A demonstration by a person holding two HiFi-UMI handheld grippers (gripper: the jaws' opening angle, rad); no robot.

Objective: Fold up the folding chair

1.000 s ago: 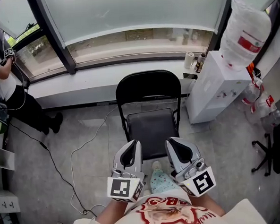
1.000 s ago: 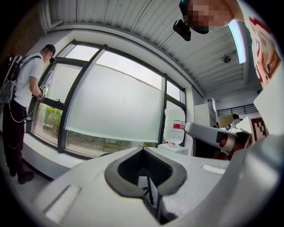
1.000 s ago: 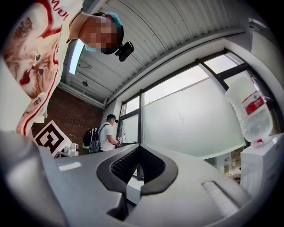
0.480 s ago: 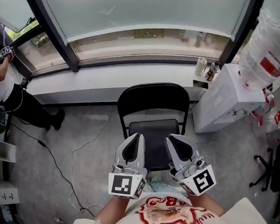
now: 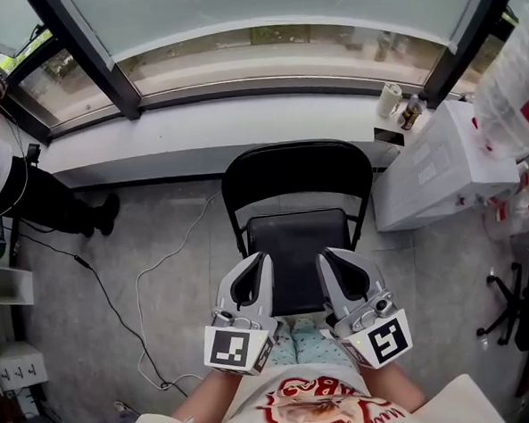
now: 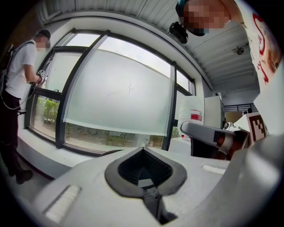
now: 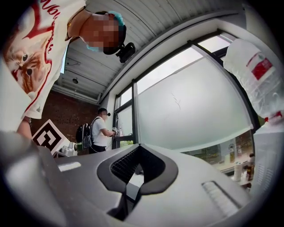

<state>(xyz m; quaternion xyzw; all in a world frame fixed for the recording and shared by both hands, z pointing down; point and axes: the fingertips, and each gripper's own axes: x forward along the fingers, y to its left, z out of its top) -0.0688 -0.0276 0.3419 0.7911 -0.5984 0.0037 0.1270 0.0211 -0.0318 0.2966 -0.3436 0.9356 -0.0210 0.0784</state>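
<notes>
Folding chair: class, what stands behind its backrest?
A white sill under a dark-framed window runs behind the folding chair. The backrest covers the wall base directly behind it.

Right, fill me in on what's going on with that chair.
A person holds a gripper in each hand over the front of a black folding chair, which stands open on the floor by the window. The left gripper and the right gripper are both shut with nothing between the jaws, so the chair is not yet gripped or folded. Another person stands at the window on the left.
</notes>
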